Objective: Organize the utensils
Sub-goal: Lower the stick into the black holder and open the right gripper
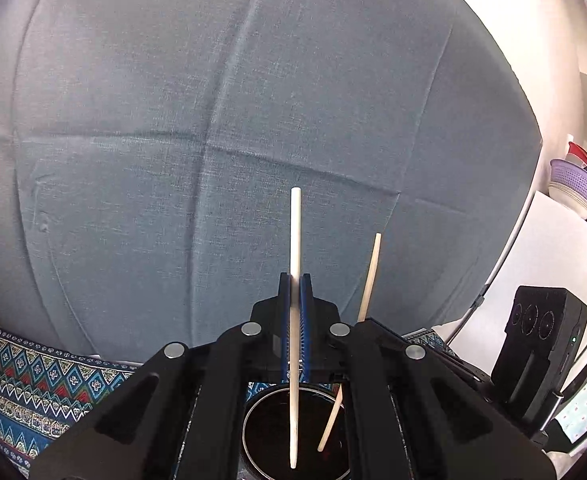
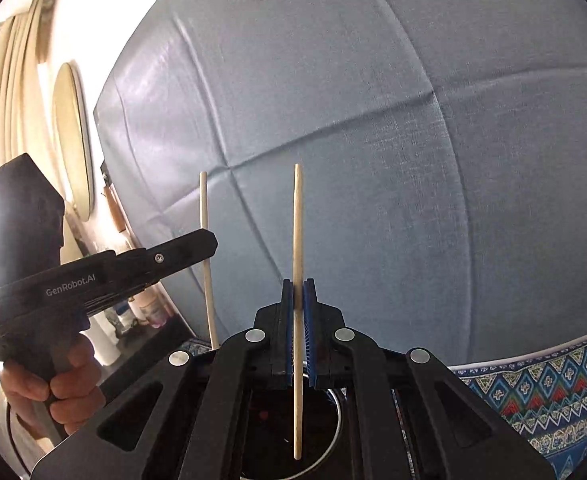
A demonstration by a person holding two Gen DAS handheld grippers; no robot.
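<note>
The left gripper [image 1: 295, 280] pointed slightly downward, clamped on one pale chopstick [image 1: 295, 236] standing toward twelve o'clock over a dark round container [image 1: 253, 420]. At three o'clock, the right gripper [image 2: 298, 282] pinched a second chopstick [image 2: 297, 220] likewise. Two chopsticks, two grippers.

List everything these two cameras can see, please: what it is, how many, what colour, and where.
chopsticks: two, pale; one upright in each gripper, lower ends over the cup
cup: one, dark with a shiny rim; below both grippers
cloth: one, grey-blue, creased; fills the background
patterned cloth: one, blue with red and white zigzags; along the bottom
bowls: a stack, lilac and white; far right of the left view
bottles: several, too small to tell apart; left edge of the right view
left gripper: black, blue pads; shut on a chopstick
right gripper: the same; shut on the other
hand: one; holding the left gripper's handle
</note>
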